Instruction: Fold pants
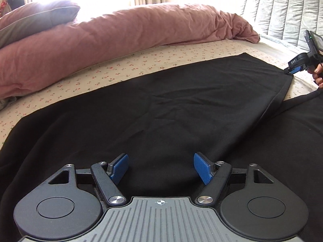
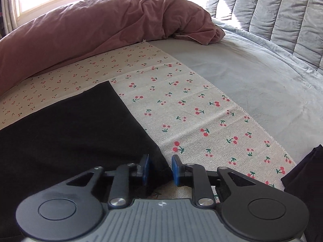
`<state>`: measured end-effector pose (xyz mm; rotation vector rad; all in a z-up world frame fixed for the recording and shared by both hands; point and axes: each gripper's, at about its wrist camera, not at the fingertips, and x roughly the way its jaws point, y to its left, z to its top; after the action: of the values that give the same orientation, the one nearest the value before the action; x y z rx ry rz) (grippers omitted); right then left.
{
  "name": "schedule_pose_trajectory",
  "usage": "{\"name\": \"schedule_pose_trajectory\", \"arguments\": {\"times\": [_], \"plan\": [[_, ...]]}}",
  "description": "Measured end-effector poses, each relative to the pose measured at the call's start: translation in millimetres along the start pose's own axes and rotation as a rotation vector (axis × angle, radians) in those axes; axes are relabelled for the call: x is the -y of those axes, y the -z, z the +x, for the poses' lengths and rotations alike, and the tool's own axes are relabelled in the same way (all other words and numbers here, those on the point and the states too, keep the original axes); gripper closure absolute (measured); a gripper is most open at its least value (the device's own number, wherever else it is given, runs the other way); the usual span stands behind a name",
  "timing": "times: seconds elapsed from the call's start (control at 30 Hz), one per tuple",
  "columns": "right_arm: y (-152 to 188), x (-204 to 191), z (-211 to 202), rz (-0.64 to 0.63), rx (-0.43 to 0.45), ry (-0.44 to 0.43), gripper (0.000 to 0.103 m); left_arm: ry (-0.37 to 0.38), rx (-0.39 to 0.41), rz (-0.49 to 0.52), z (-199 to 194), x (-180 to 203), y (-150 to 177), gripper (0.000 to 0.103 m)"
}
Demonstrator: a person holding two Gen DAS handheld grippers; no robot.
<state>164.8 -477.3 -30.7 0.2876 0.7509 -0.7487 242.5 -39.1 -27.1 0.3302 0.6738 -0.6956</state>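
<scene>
Black pants (image 1: 161, 109) lie spread flat on a cherry-print cloth (image 1: 141, 60) on the bed. My left gripper (image 1: 160, 168) is open, its blue pads wide apart over the near part of the fabric. My right gripper (image 2: 160, 169) is partly open, and the hem corner of the pants (image 2: 80, 133) sits between its pads. The right gripper also shows in the left wrist view (image 1: 290, 71) at the far right corner of the pants, held by a hand.
A pink duvet (image 1: 113, 38) is bunched along the far side of the bed. A grey-blue quilted headboard (image 2: 272, 14) and blue sheet (image 2: 252, 76) lie to the right. More black fabric (image 2: 306, 181) sits at the right edge.
</scene>
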Motion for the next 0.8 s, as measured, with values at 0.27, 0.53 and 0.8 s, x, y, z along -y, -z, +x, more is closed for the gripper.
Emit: {"name": "schedule_pose_trajectory", "arguments": {"times": [0.27,0.53,0.8], "plan": [[12.9,-43.2,-42.8,-0.084,0.049,-0.213,0.051,-0.098,0.108,-0.114,-23.3,-27.7,11.3,0.023],[36.8,-49.2,-33.2,-0.105,-0.006,-0.146,0.048,-0.065,-0.002,-0.038,-52.0,-29.9,45.3,0.022],[37.9,-64.6,-73.6,-0.069,-0.018,-0.216,0.038,-0.231,0.087,-0.172,-111.4,-87.5,54.1,0.022]]}}
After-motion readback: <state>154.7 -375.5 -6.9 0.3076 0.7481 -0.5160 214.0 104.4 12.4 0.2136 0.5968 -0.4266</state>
